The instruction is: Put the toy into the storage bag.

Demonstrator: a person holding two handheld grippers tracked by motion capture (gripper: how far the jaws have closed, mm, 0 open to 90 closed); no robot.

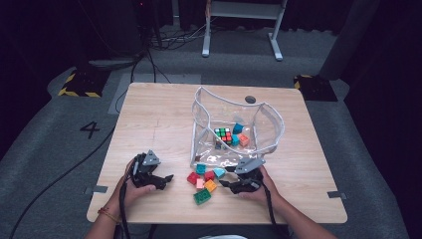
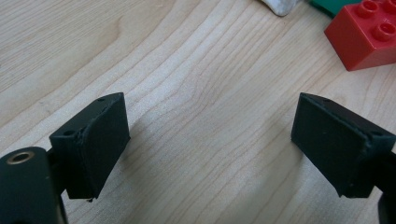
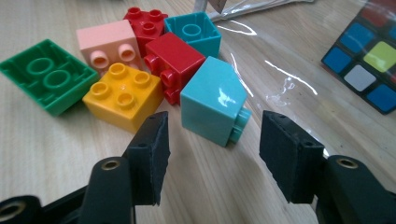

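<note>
Light-blue block (image 3: 214, 99), lying on its side with its studs pointing sideways, sits on the bench (image 1: 149, 119) at the near edge of the loose brick cluster, just in front of the clear pouch (image 1: 268, 119). The right claw (image 3: 212, 156) is released, its jaws spread on either side of the line to that block but short of it, pads touching nothing. The left claw (image 2: 210, 140) rests apart on bare wood, also released and empty. Risks, as I judge them: the block touches a red brick (image 3: 172, 58) and stands close beside a yellow one (image 3: 123, 95), so a jaw coming in wide could shove the neighbours or catch two bricks at once. Its glossy, slanted face may also let a pad slip and the block squirt sideways toward the pouch's plastic flap.
</note>
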